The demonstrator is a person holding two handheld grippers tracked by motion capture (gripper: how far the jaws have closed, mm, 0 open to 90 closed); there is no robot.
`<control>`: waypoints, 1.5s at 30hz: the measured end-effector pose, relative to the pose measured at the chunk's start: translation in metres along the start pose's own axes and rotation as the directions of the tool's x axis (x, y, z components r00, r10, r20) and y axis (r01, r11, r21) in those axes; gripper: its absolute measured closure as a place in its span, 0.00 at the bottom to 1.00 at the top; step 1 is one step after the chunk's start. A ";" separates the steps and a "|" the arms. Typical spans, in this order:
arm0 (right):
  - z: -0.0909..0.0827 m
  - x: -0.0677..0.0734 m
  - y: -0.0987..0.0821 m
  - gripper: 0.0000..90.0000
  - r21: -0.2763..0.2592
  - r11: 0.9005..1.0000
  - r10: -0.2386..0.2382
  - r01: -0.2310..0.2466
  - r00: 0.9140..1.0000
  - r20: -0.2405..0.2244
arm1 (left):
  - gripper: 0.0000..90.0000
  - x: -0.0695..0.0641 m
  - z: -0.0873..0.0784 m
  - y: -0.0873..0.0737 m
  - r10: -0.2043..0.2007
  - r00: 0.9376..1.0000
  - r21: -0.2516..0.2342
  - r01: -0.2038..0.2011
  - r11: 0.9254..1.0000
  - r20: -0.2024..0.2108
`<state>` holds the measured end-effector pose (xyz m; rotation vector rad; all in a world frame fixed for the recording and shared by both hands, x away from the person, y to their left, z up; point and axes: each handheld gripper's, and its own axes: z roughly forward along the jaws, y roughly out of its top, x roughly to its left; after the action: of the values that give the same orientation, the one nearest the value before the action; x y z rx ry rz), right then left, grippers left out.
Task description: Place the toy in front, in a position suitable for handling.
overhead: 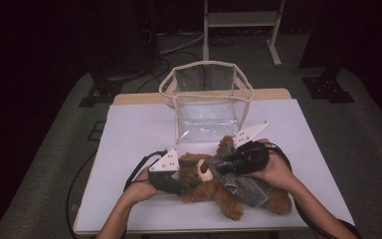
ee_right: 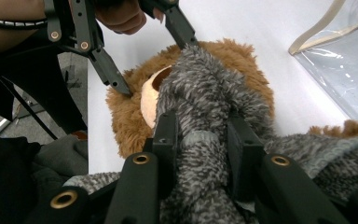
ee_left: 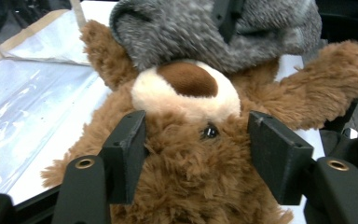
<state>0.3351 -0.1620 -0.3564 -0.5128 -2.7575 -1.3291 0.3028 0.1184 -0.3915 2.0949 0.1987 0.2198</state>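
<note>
Grey knitted garment (ee_right: 200, 102) half pulled over brown plush teddy bear (overhead: 214, 186) near surface's front edge; right gripper (ee_right: 200, 135) fingers pinching knit, left gripper (ee_left: 196, 140) fingers half-spread astride head, grip unclear. Dressing unfinished.

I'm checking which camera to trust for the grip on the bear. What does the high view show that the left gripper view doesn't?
High view alone: the whole white table, the clear bag standing upright behind the teddy bear, and both hands. Left gripper view alone: the left gripper with its jaws either side of the bear's head, beside its black eye and brown nose. Both: the bear, its grey knitted garment and the table.
</note>
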 end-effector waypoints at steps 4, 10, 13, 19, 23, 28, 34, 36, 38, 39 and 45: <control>-0.012 -0.008 0.004 0.76 -0.016 1.000 0.004 -0.003 0.999 0.034 | 0.45 -0.004 0.000 -0.001 0.029 0.999 0.033 -0.030 0.999 0.034; -0.026 -0.029 0.003 0.76 -0.033 0.998 0.059 -0.056 0.993 0.098 | 0.45 -0.004 -0.005 -0.001 0.043 0.995 0.038 -0.046 0.998 0.091; -0.019 -0.028 -0.002 0.76 -0.011 0.999 0.054 -0.053 0.994 0.095 | 0.40 -0.003 -0.006 0.001 0.026 0.997 0.012 -0.027 1.000 0.073; -0.008 -0.001 -0.008 0.76 0.015 1.000 -0.004 0.003 0.999 0.051 | 0.36 -0.005 0.002 0.004 0.021 0.996 0.001 -0.021 1.000 0.084; -0.022 -0.005 -0.008 0.76 0.004 1.000 -0.009 0.009 0.996 0.087 | 0.39 -0.009 0.001 0.002 0.051 0.992 0.037 -0.056 0.998 0.113; -0.039 -0.021 -0.011 0.76 -0.031 0.998 0.051 -0.047 0.989 0.137 | 0.40 -0.009 0.000 0.004 0.062 0.990 0.034 -0.067 0.997 0.125; -0.011 -0.009 0.000 0.76 0.010 1.000 0.006 -0.007 0.997 0.071 | 0.41 -0.012 0.003 0.005 0.080 0.988 0.042 -0.086 0.995 0.132; 0.003 -0.006 0.008 0.76 0.035 0.999 -0.014 0.012 0.998 0.053 | 0.41 -0.014 0.003 0.006 0.087 0.988 0.050 -0.094 0.994 0.130; 0.018 -0.004 0.017 0.76 0.061 0.997 -0.038 0.036 0.999 0.036 | 0.42 -0.016 0.002 0.006 0.093 0.987 0.055 -0.101 0.993 0.131; 0.023 -0.004 0.020 0.76 0.065 0.997 -0.040 0.038 0.999 0.028 | 0.42 -0.016 0.002 0.006 0.098 0.987 0.061 -0.107 0.992 0.130; 0.038 -0.013 0.032 0.76 0.073 0.997 -0.026 0.025 1.000 0.012 | 0.43 -0.015 0.001 0.004 0.100 0.987 0.064 -0.109 0.992 0.126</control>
<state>0.3613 -0.1177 -0.3590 -0.4858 -2.8200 -1.2283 0.2888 0.1118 -0.3897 2.1834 0.0225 0.1477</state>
